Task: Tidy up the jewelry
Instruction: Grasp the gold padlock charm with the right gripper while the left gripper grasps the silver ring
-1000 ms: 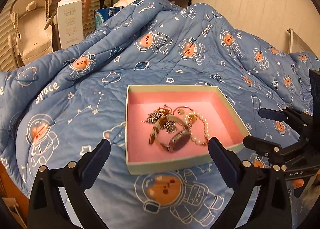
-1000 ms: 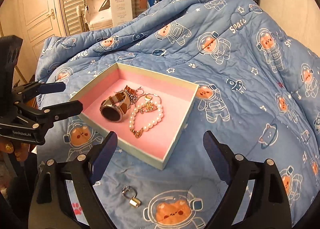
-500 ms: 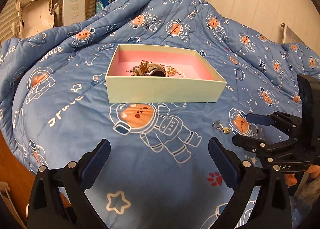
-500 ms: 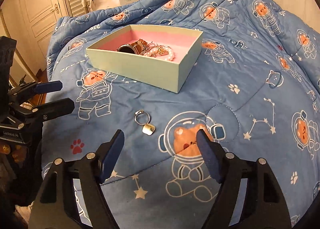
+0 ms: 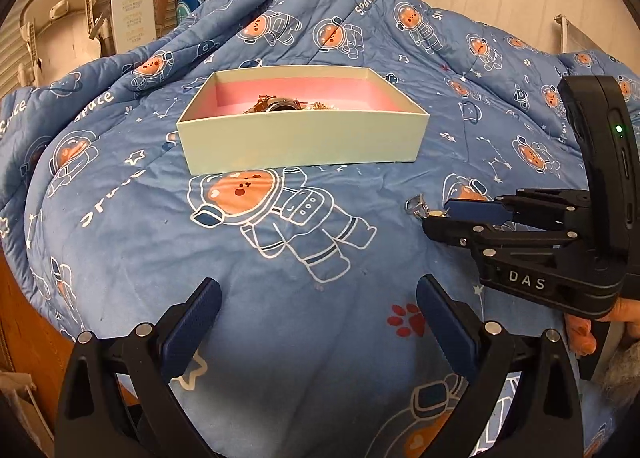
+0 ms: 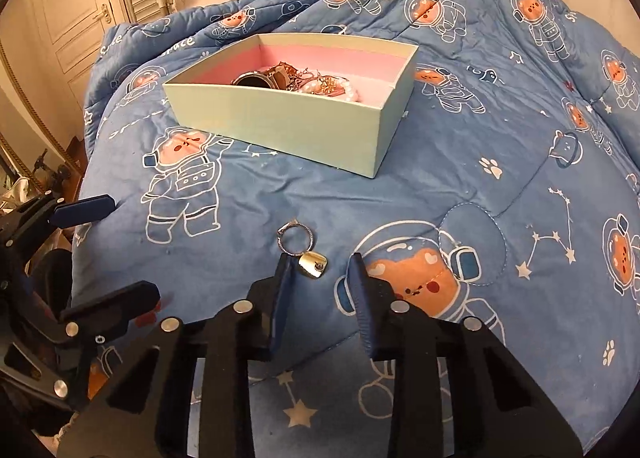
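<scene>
Jaws first: the right gripper [image 6: 320, 270] has its jaws parted but drawn fairly narrow, straddling nothing yet, with the ring [image 6: 295, 238] and its small gold tag [image 6: 314, 264] lying on the quilt [image 6: 500, 162] just ahead of the tips. The left pad looks almost touching the tag; whether it really does is hard to call. In the left wrist view the same gripper reaches in from the side, tips right at the ring [image 5: 416, 204]. The left gripper [image 5: 316, 322] hangs back, jaws spread wide and empty, well short of the jewelry box [image 5: 304, 142].

That pale green box with its pink lining sits further up the bed, and a watch [image 6: 256, 79], a pearl bracelet [image 6: 344, 92] and tangled chains already lie inside. So the ring seems to be the last stray piece.

Here's the danger. The quilt is soft and gives under pressure, so a downward push could bury the thin ring in the fabric, and the pads might pinch cloth instead of metal. Catching only the tag leaves the ring dangling, and it could swing or slip off during the carry. A nudge from the left pad could also flick the whole piece sideways out of the gap.
</scene>
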`<move>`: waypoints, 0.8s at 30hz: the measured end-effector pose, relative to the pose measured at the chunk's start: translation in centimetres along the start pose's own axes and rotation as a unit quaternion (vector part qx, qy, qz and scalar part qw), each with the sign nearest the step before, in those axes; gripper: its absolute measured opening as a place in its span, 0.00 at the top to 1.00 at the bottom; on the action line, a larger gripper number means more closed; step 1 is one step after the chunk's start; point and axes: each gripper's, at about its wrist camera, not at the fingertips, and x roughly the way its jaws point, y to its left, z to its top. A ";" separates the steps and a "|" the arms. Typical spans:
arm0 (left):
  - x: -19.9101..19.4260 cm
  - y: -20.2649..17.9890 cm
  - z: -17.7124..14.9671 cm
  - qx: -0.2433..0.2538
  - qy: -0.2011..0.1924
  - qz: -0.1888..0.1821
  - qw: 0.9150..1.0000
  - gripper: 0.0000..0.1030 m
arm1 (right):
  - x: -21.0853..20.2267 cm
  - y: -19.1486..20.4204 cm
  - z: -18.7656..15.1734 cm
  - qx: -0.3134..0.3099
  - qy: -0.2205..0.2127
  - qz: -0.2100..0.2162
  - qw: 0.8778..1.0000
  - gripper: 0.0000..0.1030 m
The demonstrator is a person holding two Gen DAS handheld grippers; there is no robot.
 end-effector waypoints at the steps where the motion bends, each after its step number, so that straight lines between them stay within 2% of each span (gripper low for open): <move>1: 0.0 -0.1 0.0 0.001 -0.001 0.001 1.000 0.07 | 0.0 0.0 0.0 -0.001 -0.001 -0.001 1.000 0.76; 3: 0.1 -0.1 0.2 0.002 0.000 -0.001 1.000 0.07 | 0.0 0.1 -0.1 -0.004 -0.002 0.001 1.000 0.84; 10: 0.2 -1.0 0.7 0.027 -0.009 -0.020 0.999 0.08 | -0.6 -0.5 -0.4 0.006 -0.004 0.003 1.000 0.85; 15: 1.4 -2.8 1.4 0.059 -0.001 -0.042 0.997 0.25 | -1.5 -1.8 -0.9 0.021 -0.003 -0.009 1.000 0.85; 22: 3.6 -5.2 2.5 0.091 0.017 -0.058 0.994 0.34 | -2.7 -3.8 -1.9 0.038 0.001 -0.022 0.999 0.85; 24: 4.1 -5.7 2.9 0.098 0.023 -0.058 0.993 0.40 | -2.8 -4.3 -2.2 0.045 0.002 -0.023 0.999 0.85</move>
